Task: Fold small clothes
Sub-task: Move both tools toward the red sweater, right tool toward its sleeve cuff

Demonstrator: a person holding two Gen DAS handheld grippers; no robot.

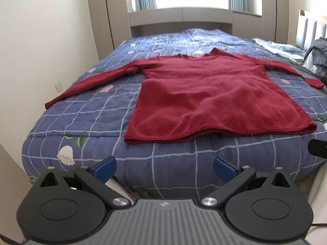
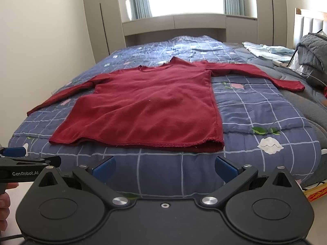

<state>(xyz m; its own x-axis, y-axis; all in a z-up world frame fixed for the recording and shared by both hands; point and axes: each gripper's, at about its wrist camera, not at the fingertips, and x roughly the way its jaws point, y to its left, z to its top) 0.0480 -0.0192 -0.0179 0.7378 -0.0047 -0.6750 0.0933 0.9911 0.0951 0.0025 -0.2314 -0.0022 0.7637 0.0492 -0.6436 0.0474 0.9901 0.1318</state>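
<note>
A dark red long-sleeved top (image 1: 208, 94) lies flat on the bed, neckline at the far side, hem near the foot, both sleeves spread outward. It also shows in the right wrist view (image 2: 147, 106). My left gripper (image 1: 164, 168) is open and empty, held off the foot of the bed, short of the left half of the hem. My right gripper (image 2: 164, 168) is open and empty, short of the right half of the hem. The left gripper (image 2: 14, 153) shows at the left edge of the right wrist view.
The bed has a blue checked quilt (image 1: 85, 112) with flower prints. Folded pale blue clothes (image 2: 267, 52) and a grey blanket (image 2: 312, 51) lie at the far right. A wall (image 1: 40, 51) runs along the left, and a window ledge (image 1: 179, 16) stands behind the bed.
</note>
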